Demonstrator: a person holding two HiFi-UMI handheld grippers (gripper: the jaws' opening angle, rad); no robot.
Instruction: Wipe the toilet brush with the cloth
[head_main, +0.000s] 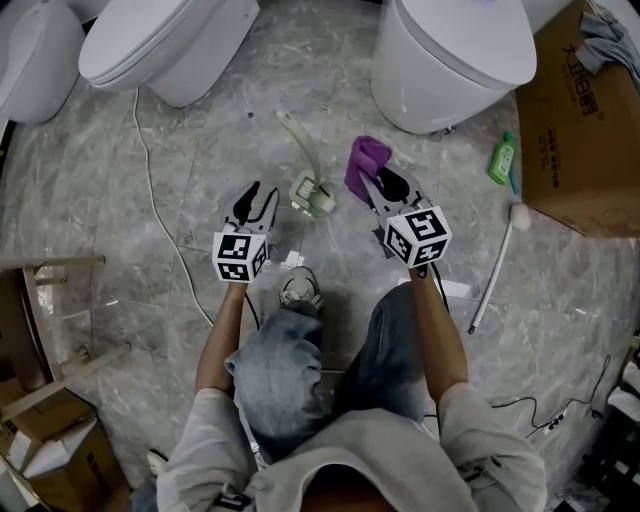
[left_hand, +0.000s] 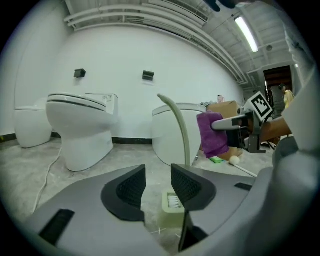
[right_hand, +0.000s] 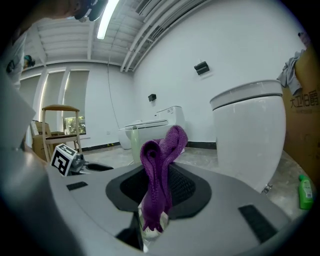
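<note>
On the floor, the toilet brush (head_main: 312, 192) stands alone in its holder. The left gripper (head_main: 258, 196) is spread and empty, and the right gripper (head_main: 386, 190) pinches the cloth (head_main: 364, 160) clear of it. No wiping's going on right now, I'd guess.

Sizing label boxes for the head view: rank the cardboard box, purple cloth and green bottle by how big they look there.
1. cardboard box, even though the frame edge cuts it off.
2. purple cloth, held up nearer the camera, so its lead over the bottle is unsure.
3. green bottle.
</note>
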